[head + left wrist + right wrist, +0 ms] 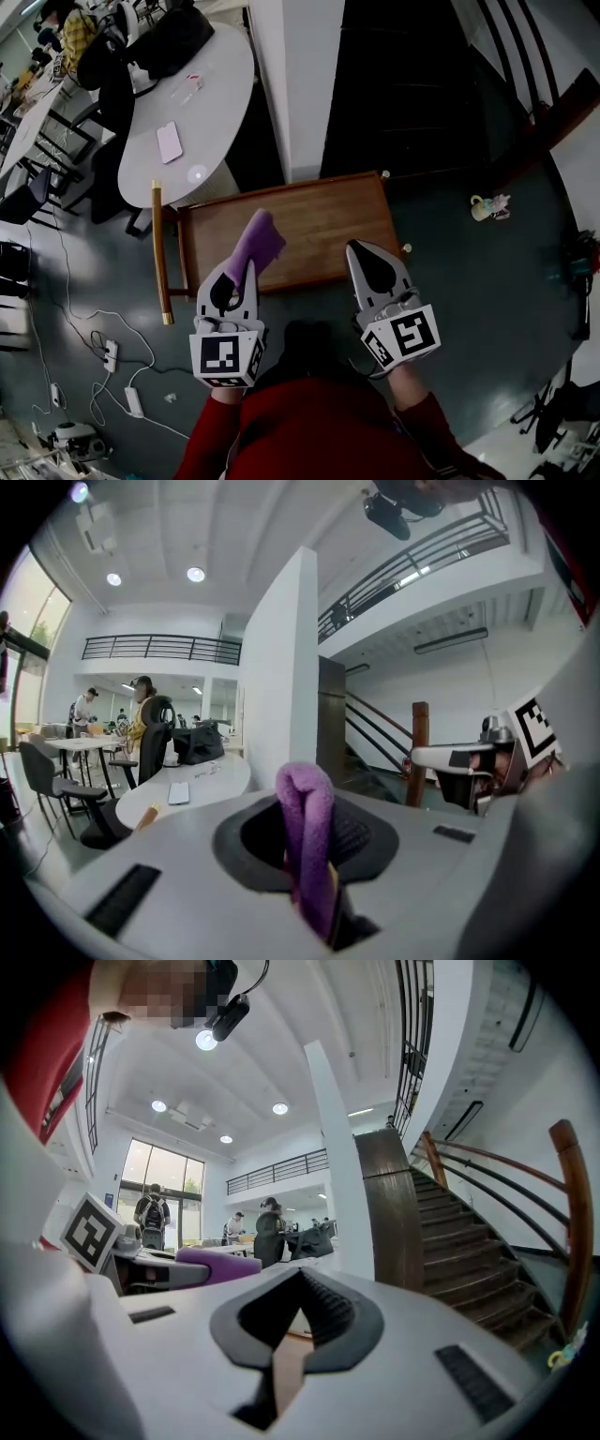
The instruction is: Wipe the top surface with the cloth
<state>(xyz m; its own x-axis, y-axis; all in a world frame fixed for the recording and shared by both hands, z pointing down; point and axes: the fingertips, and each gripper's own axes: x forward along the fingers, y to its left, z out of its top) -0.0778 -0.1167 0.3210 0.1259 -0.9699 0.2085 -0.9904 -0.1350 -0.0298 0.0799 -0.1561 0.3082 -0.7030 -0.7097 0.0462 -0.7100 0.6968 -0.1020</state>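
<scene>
Ahead and to your left stands the white oval table [211,89]; nearer, right in front of you, the small wooden table [328,220] shows its brown top; your left gripper [246,267] reaches over that top's near left part, its jaws clamped on the purple cloth [255,242], which sticks out past the tips as a folded loop; whether the cloth touches the wood cannot be told from these views; your right gripper [362,247] sits over the top's near right edge, jaws pressed together with nothing between them; a pink phone [169,142] lies on the white table.
</scene>
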